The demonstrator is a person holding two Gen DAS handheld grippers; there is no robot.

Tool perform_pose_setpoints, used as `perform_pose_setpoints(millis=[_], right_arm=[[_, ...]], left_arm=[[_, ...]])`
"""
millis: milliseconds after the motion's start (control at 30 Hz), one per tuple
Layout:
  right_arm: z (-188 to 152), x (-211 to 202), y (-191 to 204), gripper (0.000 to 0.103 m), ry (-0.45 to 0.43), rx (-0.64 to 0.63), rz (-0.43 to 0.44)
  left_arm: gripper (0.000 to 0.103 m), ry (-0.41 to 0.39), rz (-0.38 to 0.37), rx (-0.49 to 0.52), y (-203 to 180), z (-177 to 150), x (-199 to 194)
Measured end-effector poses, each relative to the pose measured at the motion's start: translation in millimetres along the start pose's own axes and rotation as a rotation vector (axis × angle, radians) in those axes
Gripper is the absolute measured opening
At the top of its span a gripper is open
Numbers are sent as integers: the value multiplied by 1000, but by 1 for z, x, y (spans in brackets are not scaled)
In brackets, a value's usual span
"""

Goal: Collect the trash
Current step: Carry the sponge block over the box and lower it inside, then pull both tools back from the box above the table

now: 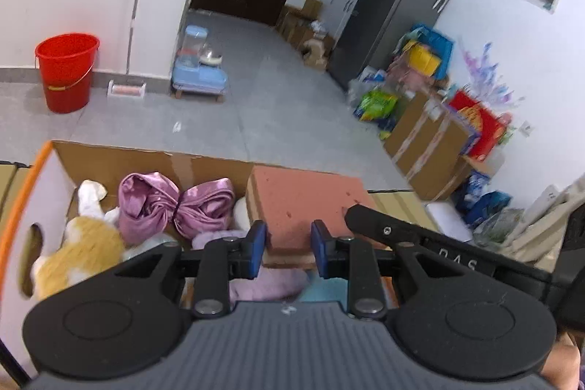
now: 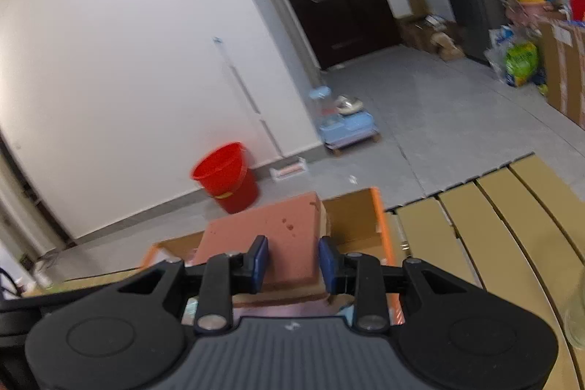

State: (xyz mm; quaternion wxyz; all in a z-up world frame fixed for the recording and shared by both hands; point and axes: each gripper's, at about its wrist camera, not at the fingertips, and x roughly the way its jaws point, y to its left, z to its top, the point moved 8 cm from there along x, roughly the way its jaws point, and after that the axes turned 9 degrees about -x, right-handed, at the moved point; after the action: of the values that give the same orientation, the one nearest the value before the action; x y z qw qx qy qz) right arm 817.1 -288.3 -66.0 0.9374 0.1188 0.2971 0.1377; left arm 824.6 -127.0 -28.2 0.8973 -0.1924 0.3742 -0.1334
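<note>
A: Two grippers, both clamped: left gripper (image 1: 288, 248) and right gripper (image 2: 292, 262) each clenched on the flat salmon-pink foam block (image 1: 307, 203).

B: Location?

A: Block held over the open cardboard box (image 1: 109, 158) of plush toys.

B: Step?

A: Carrying, apparently. Next: find the trash spot, possibly the red plastic bucket (image 1: 67, 70).

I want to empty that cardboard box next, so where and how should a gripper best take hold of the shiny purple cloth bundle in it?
Probably at the pinched waist of the purple cloth bundle, where its two puffed lobes meet: that is the narrowest part. Come from above, since the cardboard box walls and the pink block crowd its sides. Set the jaws across the waist.
</note>
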Motion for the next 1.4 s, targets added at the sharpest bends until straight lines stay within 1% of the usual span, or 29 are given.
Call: perform_pose_setpoints(millis=[67,167,200,267,333,367,433,500,600,667,700,767,867,900,933,967,1033,1067,1133,1300,1400], right_arm=[[-3,25,-12,30,18,16,-30],[-10,54,-19,31,58,-29,-88],[-13,59,-22,30,68,-34,-105],[-15,64,-26,29,60,-30,-112],[-13,64,-26,29,55,-44,-115],[-13,63,-26,29,59,-47,-118],[-10,56,-23,33,58,-55,-128],[-6,48,-18,34,54,-61,-124],[0,26,-8,37,36,-92,-121],[2,5,3,40,20,-113,-115],[3,-8,9,43,12,-119,-109],[2,-33,21,44,-2,-138,-101],[-1,-78,39,45,-37,-178,-105],[-4,-96,45,48,-54,-193,-104],[-9,-116,53,53,-74,-210,-96],[-14,-134,59,56,-90,-224,-88],[-27,-172,75,65,-130,-260,-72],[-35,-192,82,67,-149,-276,-62],[-52,-226,94,73,-187,-299,-48],[-108,-298,120,77,-239,-336,-30],[-146,-334,135,80,-256,-346,-15]], left_arm=[[27,26,20,-7,6,0,27],[27,53,55,-6,14,-4,54],[27,53,44,-10,15,-5,58],[28,47,41,-6,16,-4,58],[30,38,50,19,14,-4,54],[33,35,55,31,12,-4,51],[35,26,68,44,8,-4,43],[36,15,63,51,4,-4,30],[37,-9,60,76,-3,-8,0],[37,-31,57,97,-11,-14,-25],[37,-41,57,105,-14,-14,-37],[39,-68,62,122,-20,-19,-66],[45,-113,78,123,-22,-37,-123],[49,-129,79,127,-22,-44,-142],[52,-146,83,135,-21,-53,-160],[55,-165,91,142,-20,-64,-180],[62,-204,87,141,-14,-85,-217],[66,-215,92,139,-10,-97,-233],[67,-244,121,136,1,-125,-266],[80,-337,156,153,18,-184,-338],[84,-388,161,160,23,-220,-379]])
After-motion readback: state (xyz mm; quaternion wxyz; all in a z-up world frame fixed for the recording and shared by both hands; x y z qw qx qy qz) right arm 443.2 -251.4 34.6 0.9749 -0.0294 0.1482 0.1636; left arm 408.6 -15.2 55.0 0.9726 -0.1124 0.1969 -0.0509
